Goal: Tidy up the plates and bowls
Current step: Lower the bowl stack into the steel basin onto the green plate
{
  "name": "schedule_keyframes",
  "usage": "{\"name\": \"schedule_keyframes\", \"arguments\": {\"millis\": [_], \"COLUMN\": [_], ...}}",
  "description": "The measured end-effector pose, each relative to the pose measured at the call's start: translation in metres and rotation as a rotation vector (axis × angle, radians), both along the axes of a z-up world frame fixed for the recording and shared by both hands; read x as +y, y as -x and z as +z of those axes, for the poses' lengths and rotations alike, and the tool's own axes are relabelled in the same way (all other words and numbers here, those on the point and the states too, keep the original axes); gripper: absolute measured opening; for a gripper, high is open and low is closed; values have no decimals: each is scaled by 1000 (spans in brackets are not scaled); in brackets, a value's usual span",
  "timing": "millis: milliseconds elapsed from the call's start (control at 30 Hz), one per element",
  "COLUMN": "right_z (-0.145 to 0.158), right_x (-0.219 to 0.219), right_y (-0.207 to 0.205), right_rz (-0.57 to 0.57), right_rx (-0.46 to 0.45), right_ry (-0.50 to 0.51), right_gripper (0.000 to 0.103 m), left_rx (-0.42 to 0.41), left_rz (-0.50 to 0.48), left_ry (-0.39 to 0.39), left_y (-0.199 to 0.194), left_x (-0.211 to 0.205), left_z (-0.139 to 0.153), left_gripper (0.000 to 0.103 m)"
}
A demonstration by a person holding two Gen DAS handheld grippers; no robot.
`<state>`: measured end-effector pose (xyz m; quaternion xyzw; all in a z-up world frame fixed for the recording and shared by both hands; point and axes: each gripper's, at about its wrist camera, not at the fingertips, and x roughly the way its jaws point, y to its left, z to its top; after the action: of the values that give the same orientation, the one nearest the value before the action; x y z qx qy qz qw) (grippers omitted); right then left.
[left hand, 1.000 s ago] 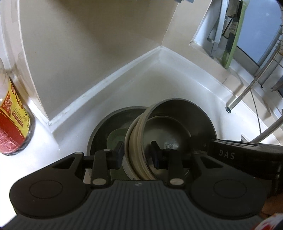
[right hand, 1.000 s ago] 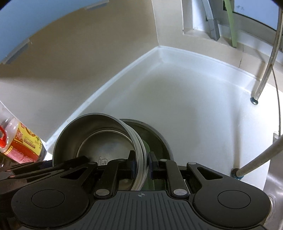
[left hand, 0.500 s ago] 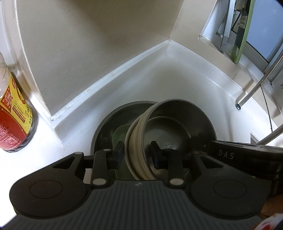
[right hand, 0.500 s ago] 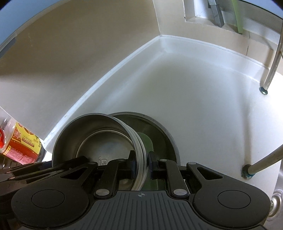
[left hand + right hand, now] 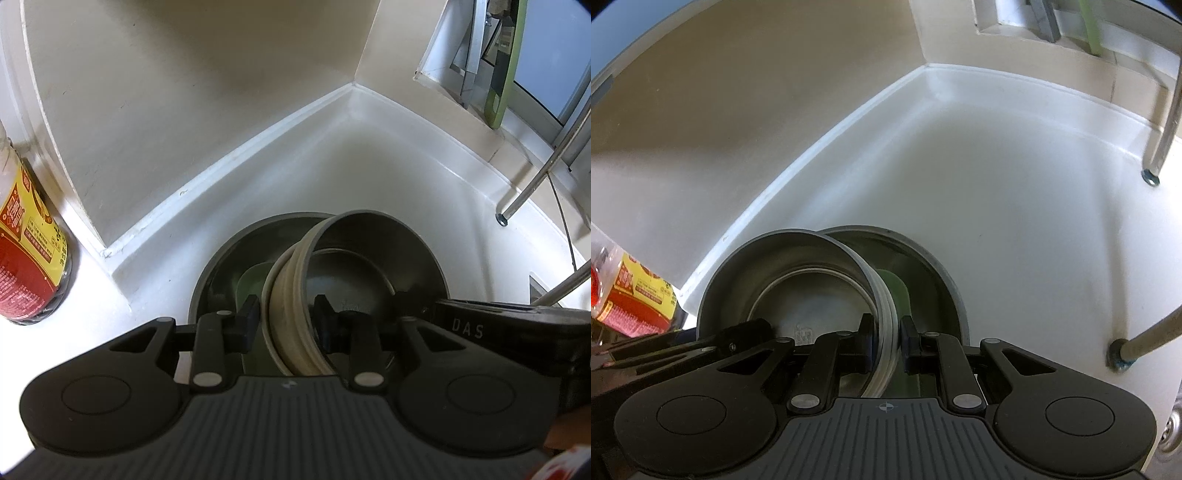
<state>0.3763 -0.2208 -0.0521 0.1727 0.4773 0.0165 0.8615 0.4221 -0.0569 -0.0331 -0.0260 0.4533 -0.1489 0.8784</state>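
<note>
A stack of nested bowls [image 5: 373, 251], steel inside with cream rims, hangs tilted between both grippers. My left gripper [image 5: 286, 321] is shut on the stack's left rim [image 5: 284, 295]. In the right wrist view my right gripper [image 5: 886, 338] is shut on the bowl stack's [image 5: 798, 273] right rim. Each gripper shows at the edge of the other's view: the right gripper [image 5: 480, 325] and the left gripper [image 5: 701, 347]. Just below the stack sits a dark grey plate [image 5: 221, 266], also seen as the plate [image 5: 942, 280], with a pale green dish [image 5: 251, 280] inside it.
The white counter [image 5: 997, 192] runs into a walled corner [image 5: 351, 86]. A sauce bottle [image 5: 26, 240] with a red and yellow label stands at the left. Metal rack legs [image 5: 1160, 140] stand on the counter at the right, below a window frame [image 5: 461, 48].
Both grippers have sunk slightly with the bowl stack toward the grey plate, and more of the plate shows. Both grips are unchanged.
</note>
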Motion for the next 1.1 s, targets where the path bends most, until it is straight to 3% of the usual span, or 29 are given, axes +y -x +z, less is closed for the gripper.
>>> {"name": "schedule_keyframes", "arguments": {"millis": [367, 667, 1033, 1100], "right_z": [7, 24, 20, 21], "right_x": [-2, -20, -20, -18], "right_y": [10, 38, 48, 49], "right_rz": [21, -42, -105, -102], "right_rx": [-45, -103, -88, -92], "right_ry": [-18, -145, -178, -186], "right_gripper": [18, 24, 23, 15], "left_rx": [0, -87, -95, -92], "left_rz": [-2, -32, -49, -59], "left_ry": [62, 39, 33, 30], "left_y": [4, 20, 29, 29], "left_x": [15, 23, 23, 22], "left_z": [4, 22, 21, 19], "left_gripper": [28, 26, 26, 23]}}
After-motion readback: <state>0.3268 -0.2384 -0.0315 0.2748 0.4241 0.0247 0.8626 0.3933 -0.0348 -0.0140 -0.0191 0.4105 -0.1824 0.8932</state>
